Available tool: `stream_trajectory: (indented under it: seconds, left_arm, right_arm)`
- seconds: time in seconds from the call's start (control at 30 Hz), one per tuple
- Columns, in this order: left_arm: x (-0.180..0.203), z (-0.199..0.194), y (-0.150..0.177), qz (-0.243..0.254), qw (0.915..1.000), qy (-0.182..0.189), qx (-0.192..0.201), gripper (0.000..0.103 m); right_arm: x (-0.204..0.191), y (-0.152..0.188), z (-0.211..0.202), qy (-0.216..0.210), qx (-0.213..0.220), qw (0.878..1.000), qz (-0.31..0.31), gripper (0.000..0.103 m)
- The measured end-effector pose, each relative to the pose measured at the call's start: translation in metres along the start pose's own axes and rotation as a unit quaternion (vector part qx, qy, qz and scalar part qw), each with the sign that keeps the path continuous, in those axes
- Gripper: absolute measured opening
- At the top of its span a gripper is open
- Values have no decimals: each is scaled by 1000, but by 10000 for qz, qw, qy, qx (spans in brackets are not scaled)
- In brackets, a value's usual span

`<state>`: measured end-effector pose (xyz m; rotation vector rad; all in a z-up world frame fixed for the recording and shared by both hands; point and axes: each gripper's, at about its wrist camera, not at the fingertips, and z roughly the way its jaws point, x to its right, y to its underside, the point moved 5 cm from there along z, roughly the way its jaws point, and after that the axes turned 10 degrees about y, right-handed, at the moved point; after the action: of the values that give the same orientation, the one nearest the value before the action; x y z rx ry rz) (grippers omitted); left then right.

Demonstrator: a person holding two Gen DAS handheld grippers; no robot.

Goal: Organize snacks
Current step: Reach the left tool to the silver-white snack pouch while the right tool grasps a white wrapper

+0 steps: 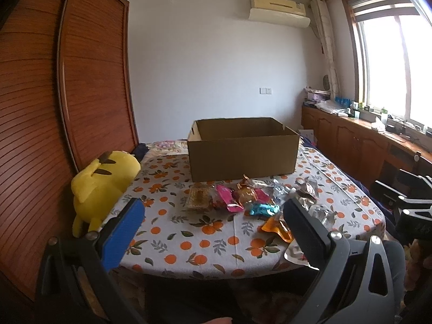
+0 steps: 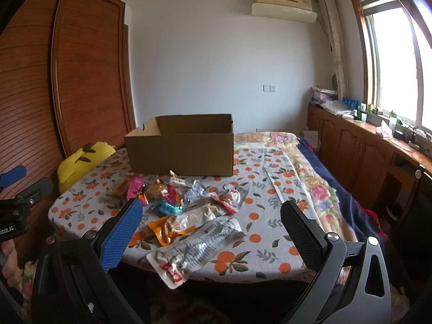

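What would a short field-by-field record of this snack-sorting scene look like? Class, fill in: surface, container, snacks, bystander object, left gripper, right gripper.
surface: table under an orange-print cloth
container: open cardboard box, upright at the far side; no contents visible from these angles
snacks: loose pile of snack packets in front of the box, none inside it as far as shown
bystander object: yellow plush toy at the table's left edge
left gripper: left gripper open, holding nothing, short of the pile
right gripper: right gripper open, holding nothing, above the near packets
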<state>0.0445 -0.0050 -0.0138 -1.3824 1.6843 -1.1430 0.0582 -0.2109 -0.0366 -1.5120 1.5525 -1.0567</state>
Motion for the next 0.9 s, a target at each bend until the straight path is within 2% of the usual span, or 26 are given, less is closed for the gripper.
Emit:
stream_trajectory:
  seconds: [0.23, 0.57, 0.7, 0.9]
  left_arm:
    - [9, 31, 11, -43, 9984, 432, -350, 103]
    - [28, 90, 31, 48, 9905, 1029, -914, 103]
    - [30, 107, 36, 38, 9881, 1151, -1020, 103]
    - [29, 130, 36, 161, 9870, 1135, -1128, 103]
  right_arm:
    - [4, 28, 35, -136, -490, 9987, -21, 103]
    - [-2, 61, 93, -374, -1072, 9932, -240, 103]
    - [-1, 73, 111, -617, -1356, 9888, -85, 102]
    - [-5, 82, 132, -901, -1626, 9826, 22, 97]
